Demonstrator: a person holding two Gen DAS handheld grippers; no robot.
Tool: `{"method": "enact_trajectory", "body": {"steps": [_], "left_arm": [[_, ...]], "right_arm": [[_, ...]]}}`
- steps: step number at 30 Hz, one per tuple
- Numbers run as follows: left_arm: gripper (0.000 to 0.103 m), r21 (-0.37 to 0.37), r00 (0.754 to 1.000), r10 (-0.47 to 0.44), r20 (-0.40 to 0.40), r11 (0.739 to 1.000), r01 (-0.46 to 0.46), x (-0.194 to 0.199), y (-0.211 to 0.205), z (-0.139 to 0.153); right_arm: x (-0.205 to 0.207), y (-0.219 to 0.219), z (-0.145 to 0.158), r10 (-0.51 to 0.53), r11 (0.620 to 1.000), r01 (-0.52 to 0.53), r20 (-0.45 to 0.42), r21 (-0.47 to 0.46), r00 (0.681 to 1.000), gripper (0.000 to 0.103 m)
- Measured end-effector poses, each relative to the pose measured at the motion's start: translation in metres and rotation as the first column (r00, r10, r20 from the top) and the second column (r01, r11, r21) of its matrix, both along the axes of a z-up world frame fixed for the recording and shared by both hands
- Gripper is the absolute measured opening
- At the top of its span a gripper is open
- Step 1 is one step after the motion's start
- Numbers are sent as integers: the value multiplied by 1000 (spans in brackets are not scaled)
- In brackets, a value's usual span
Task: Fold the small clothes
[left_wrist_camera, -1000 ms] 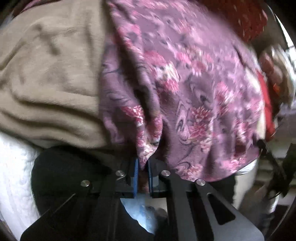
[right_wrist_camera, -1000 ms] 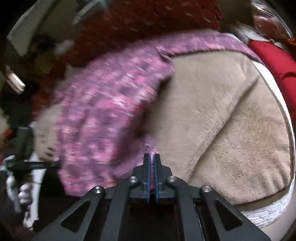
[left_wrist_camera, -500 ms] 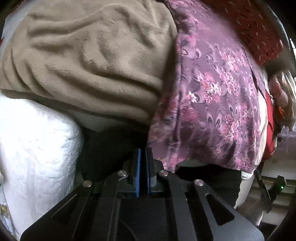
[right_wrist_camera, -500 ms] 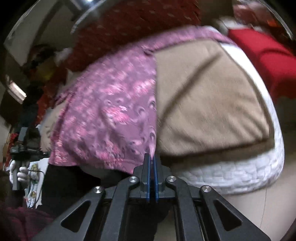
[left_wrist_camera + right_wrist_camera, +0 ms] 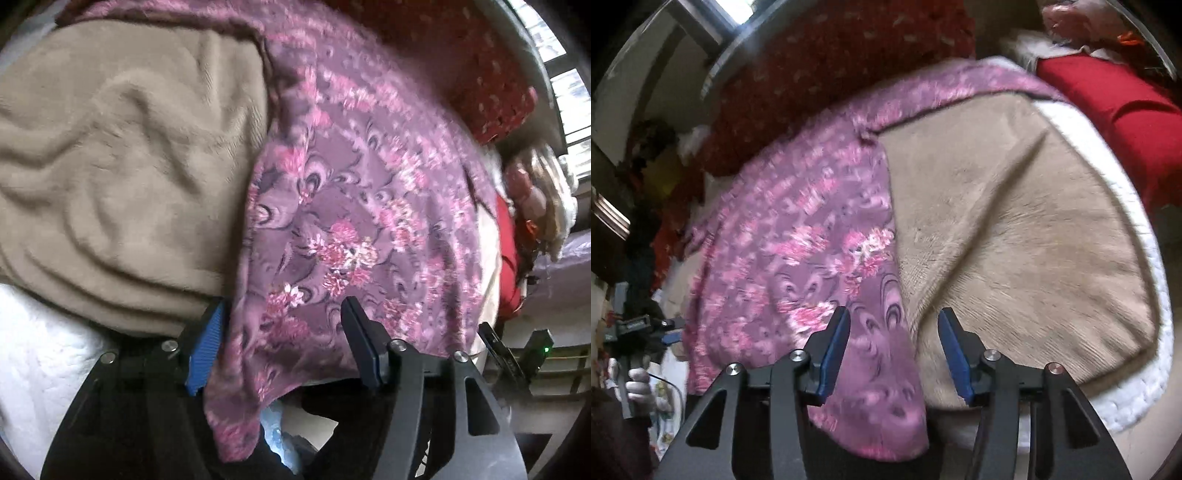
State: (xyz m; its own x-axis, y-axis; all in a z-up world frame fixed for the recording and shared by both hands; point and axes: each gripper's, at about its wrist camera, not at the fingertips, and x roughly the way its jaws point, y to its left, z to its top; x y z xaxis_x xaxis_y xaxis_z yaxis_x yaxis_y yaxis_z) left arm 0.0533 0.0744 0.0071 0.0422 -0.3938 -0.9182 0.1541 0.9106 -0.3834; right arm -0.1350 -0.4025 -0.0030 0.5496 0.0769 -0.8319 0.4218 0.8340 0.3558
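Now purple floral garment (image 5: 362, 221) lies spread over beige blanket (image 5: 122, 155) on bed, near edge hanging off bed's side. No finished fold visible; most folding seems left. Left tongs (image 5: 286, 345) apart, hem hanging loose between fingers, pads not pressing. Right tongs (image 5: 894, 354) likewise apart around hem corner. Second ago both were pinched together on cloth; jaws have just been opening, garment released and settled flatter.

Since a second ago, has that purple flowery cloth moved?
Yes. The purple flowery cloth now lies flatter over the beige blanket, its near edge hanging loose between the just-opened left gripper.
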Motion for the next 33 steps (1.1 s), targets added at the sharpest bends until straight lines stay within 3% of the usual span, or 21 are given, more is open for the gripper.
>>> {"method": "enact_trajectory", "body": {"steps": [1, 2, 3, 4, 6, 10, 12, 15, 17, 20, 21, 22, 23, 24, 25, 29, 33], "left_arm": [[58, 16, 1000, 4, -12, 1000, -4, -1, -5, -6], [48, 19, 1000, 5, -24, 1000, -5, -1, -5, -9], [13, 18, 1000, 2, -31, 1000, -2, -1, -5, -9], [2, 11, 999, -6, -46, 1000, 7, -1, -2, -8], [2, -49, 998, 40, -42, 998, -42, -2, 15, 2], [2, -73, 994, 99, -46, 992, -103, 0, 46, 7], [3, -40, 989, 111, -94, 993, -115, 1, 55, -10], [3, -31, 981, 127, -143, 991, -133, 1, 64, -23], [3, -75, 987, 107, -123, 990, -117, 1, 68, -12], [3, -96, 997, 83, -8, 992, -83, 15, 72, 21], [8, -97, 996, 87, 28, 992, -83, 23, 70, 32], [23, -107, 993, 98, 61, 990, -91, 36, 67, 42], [29, -118, 990, 111, 87, 988, -100, 51, 63, 50], [47, -124, 987, 125, 105, 986, -111, 62, 57, 54], [55, -131, 982, 147, 122, 983, -131, 83, 50, 57], [55, -136, 973, 220, 69, 968, -210, 156, 29, 35], [55, -163, 936, 342, -77, 922, -350, 197, 26, -7]], "right_arm": [[6, 3, -7, 10, 1000, -10, -27, 3, 1000, 51], [14, 7, -15, 28, 1000, -28, -62, 9, 998, 41], [18, 14, -20, 59, 998, -59, -92, 1, 994, 15], [17, 20, -18, 84, 996, -86, -97, -22, 992, 4], [8, 25, 1, 138, 990, -138, -3, -8, 990, 4], [-20, 9, 41, 93, 996, -93, 152, -10, 984, 3], [-24, -2, 34, 72, 997, -74, 137, 10, 988, 3], [-16, -10, -1, 47, 998, -48, 25, 27, 999, 3], [-12, -11, -17, 28, 999, -27, -25, 46, 999, 4], [-11, -12, -14, -13, 999, 14, -37, 39, 999, 11], [-11, -13, -7, -33, 999, 33, -22, 10, 999, 12], [-10, -13, -1, -42, 999, 42, -7, -7, 999, 12], [-8, -13, 6, -50, 998, 50, 14, -22, 999, 13], [-5, -13, 12, -53, 998, 54, 38, -26, 998, 15], [-3, -11, 16, -52, 998, 53, 52, -22, 997, 16], [20, 6, 23, -20, 1000, 21, 71, -8, 997, 22], [42, 27, 19, 44, 999, -44, 48, 4, 998, 22]]}}
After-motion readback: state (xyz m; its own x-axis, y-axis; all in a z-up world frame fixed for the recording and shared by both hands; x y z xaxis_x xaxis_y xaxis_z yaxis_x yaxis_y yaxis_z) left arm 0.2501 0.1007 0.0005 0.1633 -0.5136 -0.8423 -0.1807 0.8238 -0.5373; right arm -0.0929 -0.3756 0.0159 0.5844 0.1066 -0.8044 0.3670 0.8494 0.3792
